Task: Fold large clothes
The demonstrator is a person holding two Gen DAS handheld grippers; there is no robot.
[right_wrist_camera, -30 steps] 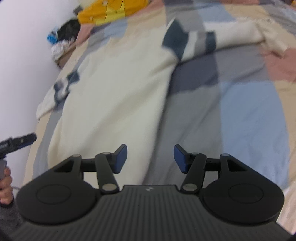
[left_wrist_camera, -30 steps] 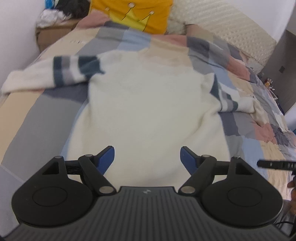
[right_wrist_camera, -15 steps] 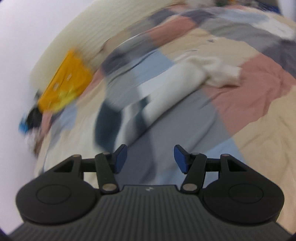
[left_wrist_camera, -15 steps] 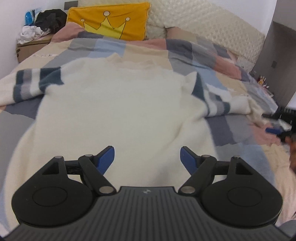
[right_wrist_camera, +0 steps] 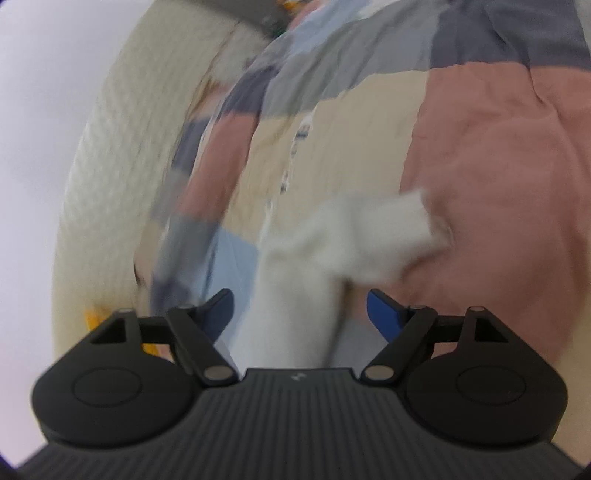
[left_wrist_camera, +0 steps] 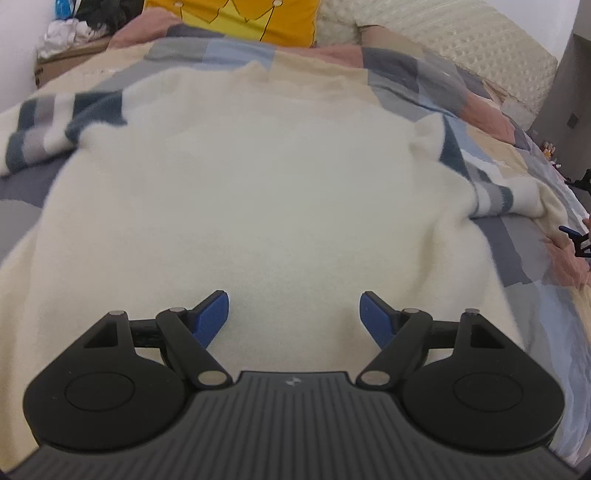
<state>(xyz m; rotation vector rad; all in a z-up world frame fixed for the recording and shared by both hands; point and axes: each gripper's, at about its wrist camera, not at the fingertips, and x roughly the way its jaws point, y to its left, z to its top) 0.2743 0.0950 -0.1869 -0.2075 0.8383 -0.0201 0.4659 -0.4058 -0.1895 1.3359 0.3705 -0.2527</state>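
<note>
Since the earlier frame the left gripper [left_wrist_camera: 294, 314] had come in lower over the cream sweater [left_wrist_camera: 258, 192], whose body now filled most of its view, and the right gripper [right_wrist_camera: 300, 312] had swung round to the sweater's right sleeve end [right_wrist_camera: 354, 240], its view rolled and blurred. The sweater lay spread flat on the patchwork bedspread [left_wrist_camera: 524, 266], hem toward 6 o'clock and neck toward 12, its striped left sleeve [left_wrist_camera: 55, 125] stretched out to 9 o'clock and the other striped sleeve [left_wrist_camera: 491, 192] trailing to 3 o'clock. The left jaws stood wide over the lower body of the sweater, nothing pressed between them. The right jaws had just been opening and stood wide, with the white sleeve running up between them toward 12 o'clock; the pads did not press on it. A yellow pillow [left_wrist_camera: 236, 18] and a cream quilted headboard [left_wrist_camera: 461, 40] lay beyond at 12 o'clock.
</note>
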